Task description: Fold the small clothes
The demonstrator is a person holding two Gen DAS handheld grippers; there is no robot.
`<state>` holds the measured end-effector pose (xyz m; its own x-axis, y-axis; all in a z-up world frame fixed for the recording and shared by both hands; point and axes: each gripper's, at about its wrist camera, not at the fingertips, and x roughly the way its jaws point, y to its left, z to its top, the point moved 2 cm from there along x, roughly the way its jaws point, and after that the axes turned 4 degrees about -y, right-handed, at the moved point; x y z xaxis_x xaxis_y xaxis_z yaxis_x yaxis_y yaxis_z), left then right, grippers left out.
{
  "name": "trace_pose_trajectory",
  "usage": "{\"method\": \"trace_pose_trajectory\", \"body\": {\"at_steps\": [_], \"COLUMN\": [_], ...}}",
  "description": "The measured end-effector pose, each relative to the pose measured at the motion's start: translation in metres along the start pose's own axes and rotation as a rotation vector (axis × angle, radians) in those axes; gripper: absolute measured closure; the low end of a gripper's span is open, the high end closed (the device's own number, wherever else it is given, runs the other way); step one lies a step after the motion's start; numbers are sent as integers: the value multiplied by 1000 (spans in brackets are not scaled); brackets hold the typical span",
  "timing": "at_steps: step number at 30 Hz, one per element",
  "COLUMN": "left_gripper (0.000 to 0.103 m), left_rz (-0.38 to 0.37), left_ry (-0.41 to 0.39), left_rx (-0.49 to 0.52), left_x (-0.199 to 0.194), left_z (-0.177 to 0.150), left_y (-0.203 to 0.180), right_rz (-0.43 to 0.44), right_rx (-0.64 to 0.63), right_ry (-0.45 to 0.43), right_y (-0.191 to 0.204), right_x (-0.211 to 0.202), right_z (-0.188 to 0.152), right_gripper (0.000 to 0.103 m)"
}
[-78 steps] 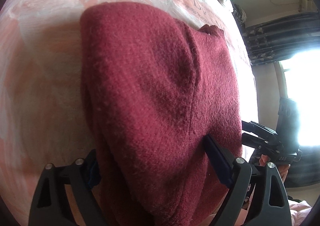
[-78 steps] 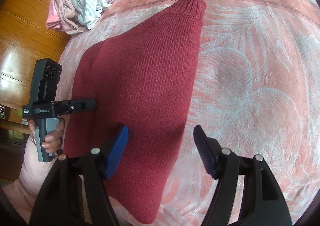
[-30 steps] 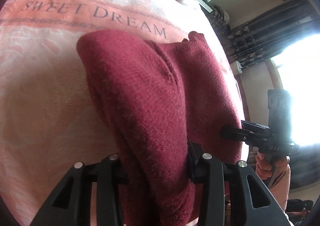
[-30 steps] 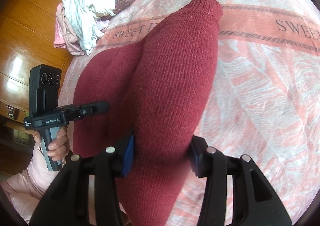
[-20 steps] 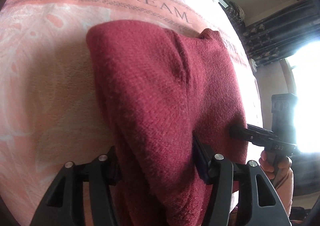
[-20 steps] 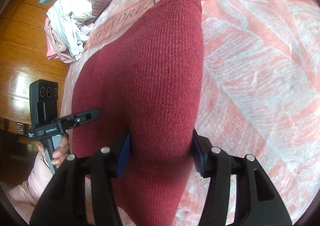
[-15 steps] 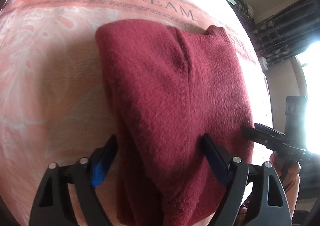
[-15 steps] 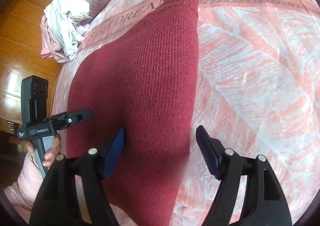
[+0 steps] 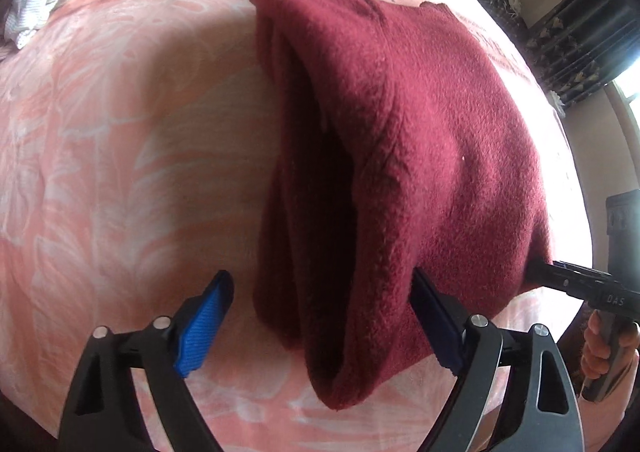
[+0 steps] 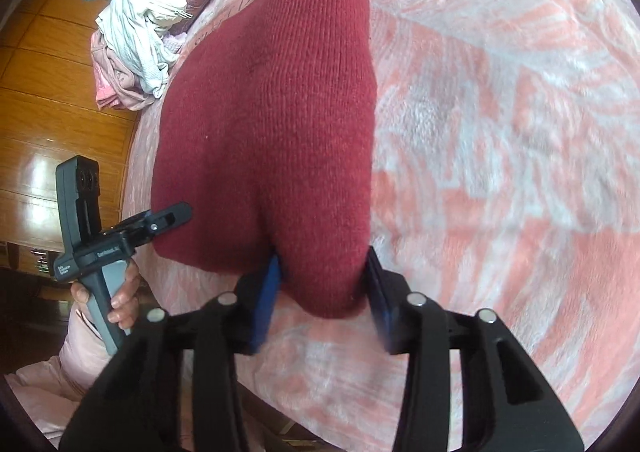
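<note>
Lettering "SWEET DREAM" crosses the pink blanket (image 9: 120,131) above the maroon sweater (image 9: 400,131); left gripper (image 9: 320,316) gapes wide, right gripper (image 10: 324,288) pinches the sweater's corner.

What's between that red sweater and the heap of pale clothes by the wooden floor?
In the right wrist view, only bare pink blanket separates the sweater from the clothes heap.
</note>
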<state>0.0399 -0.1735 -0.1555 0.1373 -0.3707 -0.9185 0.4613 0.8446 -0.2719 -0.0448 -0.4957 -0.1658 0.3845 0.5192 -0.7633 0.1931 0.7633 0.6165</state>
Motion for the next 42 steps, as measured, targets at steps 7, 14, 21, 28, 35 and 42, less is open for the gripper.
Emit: {"method": "trace_pose_trajectory", "body": {"at_steps": [7,14,21,28,35,42], "left_gripper": [21,30,24,17,9,8], "left_rz": [-20,-16,5,81,203,328], "left_ry": [22,47,27,-22,-51,-95], "left_rx": [-30,-10,3,-16,19,92], "left_x": [5,6,14,-7,-27,-55], "left_z": [-1,7,7,-10,-31,-49], "left_y": [10,6,3,-3,-10,-28], "right_rz": [-24,-12,-112,-202,-329,-454], "right_rx": [42,51,54,-9,-38,-63], "right_ry": [-13,-46,2,-72,-130,-170], "right_y": [-3,9,-6,20,38,57], "right_x": [1,-15,10,-4,-27,-38], "right_z": [-18,-26,-25,-33,-53,-68], "right_gripper": [83,86,84,50,32,19]}}
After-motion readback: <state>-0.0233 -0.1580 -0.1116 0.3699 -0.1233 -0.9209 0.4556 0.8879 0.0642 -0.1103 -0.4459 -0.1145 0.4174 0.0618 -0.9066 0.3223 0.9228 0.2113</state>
